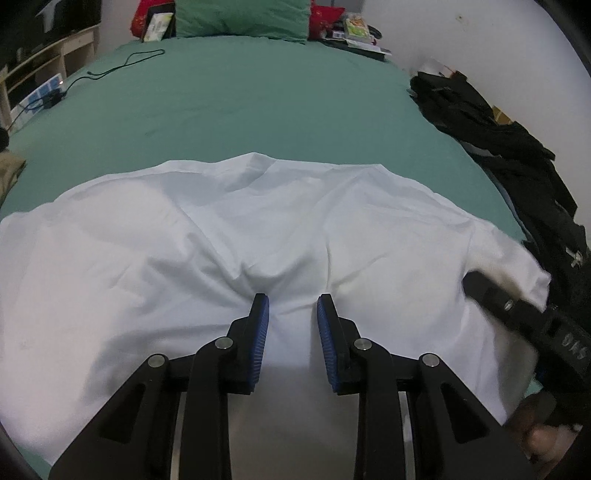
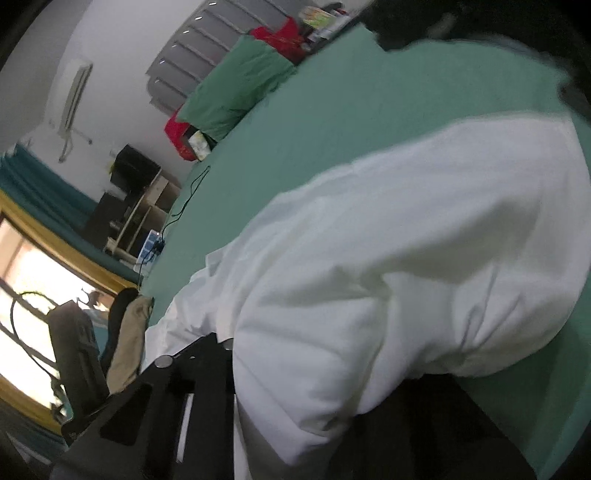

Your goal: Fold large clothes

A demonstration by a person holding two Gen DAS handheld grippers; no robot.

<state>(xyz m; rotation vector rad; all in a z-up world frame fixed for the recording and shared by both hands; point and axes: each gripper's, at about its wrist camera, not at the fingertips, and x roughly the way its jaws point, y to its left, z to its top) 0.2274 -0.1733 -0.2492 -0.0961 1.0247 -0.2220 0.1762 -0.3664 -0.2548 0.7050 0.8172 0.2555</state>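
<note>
Across the near half of the bed with its smooth green sheet lies the large white cotton garment, spread wide with soft wrinkles that run together into a puckered fold at its near middle. Its cloth looks thin and matte; the far edge forms a low, uneven curve on the sheet.

The left gripper rests low over that puckered fold, its black plastic arms jointed with round metal pins and its ribbed blue fingers standing apart, with white cloth showing in the gap between them; nothing is pinched.

The right gripper lies at the garment's right end, near the right edge of the bed. In the right wrist view the white cloth is bunched thickly over its front and covers the fingers, so whether they are apart or clamped on the cloth cannot be told.

Along the right edge of the bed sits a heap of black clothing, just beside the garment's right end. At the head of the bed a green pillow leans between red cushions. A thin black cable trails over the far left part of the sheet, and a pale wooden shelf unit stands beyond the left edge.
</note>
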